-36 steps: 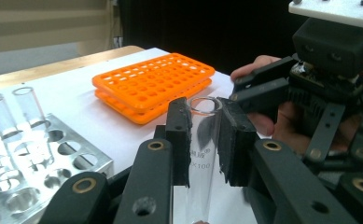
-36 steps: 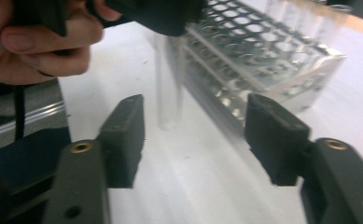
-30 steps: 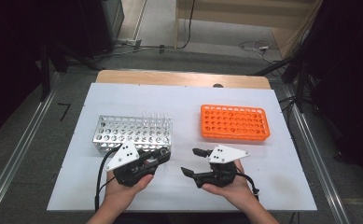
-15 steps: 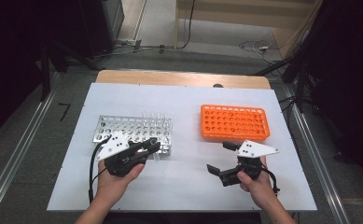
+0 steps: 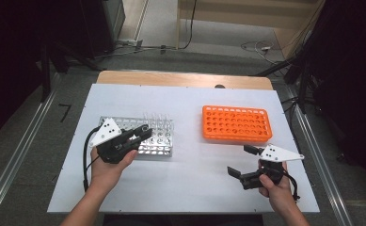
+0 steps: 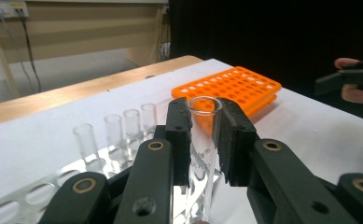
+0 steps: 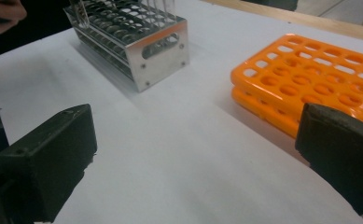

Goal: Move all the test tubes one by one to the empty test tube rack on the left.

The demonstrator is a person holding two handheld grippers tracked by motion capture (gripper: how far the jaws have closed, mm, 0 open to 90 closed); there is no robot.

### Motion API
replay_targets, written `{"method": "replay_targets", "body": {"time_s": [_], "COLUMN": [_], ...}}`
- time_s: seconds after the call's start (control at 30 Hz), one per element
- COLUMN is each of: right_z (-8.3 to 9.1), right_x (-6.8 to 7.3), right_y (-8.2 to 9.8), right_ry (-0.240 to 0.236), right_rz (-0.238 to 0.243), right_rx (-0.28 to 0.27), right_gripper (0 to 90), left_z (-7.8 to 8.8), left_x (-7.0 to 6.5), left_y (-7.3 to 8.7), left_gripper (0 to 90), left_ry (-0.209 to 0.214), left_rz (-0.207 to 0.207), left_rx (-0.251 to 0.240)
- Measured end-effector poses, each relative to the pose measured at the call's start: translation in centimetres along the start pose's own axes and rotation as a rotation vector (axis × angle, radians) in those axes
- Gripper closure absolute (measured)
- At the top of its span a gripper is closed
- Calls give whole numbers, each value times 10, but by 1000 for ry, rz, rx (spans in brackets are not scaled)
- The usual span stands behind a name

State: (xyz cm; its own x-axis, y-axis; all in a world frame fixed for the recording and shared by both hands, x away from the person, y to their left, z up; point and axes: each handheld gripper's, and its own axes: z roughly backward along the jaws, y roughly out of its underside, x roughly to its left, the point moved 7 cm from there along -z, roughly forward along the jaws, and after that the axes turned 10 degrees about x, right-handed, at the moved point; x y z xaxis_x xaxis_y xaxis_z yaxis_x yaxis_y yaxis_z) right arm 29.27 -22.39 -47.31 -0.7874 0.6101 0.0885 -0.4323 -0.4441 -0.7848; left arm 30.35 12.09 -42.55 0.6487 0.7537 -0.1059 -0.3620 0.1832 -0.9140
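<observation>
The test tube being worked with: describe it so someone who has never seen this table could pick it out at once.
Start at the metal rack on the left half of the white table, opposite the empty orange rack. Several clear tubes stand in its far right corner. The test tube in question is the one clamped between the black jaws of the left claw, over the rack's near side.

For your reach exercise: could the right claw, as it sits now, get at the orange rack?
Probably yes. The right claw stands open and empty just in front of the orange rack, with only bare white table between them. The left claw, shut on a glass tube, is off by the metal rack.
</observation>
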Motion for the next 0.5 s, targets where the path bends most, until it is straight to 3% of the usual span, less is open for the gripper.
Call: {"method": "replay_targets", "body": {"time_s": [0.5], "right_z": [26], "right_x": [-34], "right_y": [19], "right_ry": [66], "right_rz": [-63], "right_rx": [-22], "right_gripper": [0], "left_z": [-5], "left_x": [44], "left_y": [-20], "left_gripper": [759], "left_ry": [-89], "left_rz": [31], "left_rx": [-18]}}
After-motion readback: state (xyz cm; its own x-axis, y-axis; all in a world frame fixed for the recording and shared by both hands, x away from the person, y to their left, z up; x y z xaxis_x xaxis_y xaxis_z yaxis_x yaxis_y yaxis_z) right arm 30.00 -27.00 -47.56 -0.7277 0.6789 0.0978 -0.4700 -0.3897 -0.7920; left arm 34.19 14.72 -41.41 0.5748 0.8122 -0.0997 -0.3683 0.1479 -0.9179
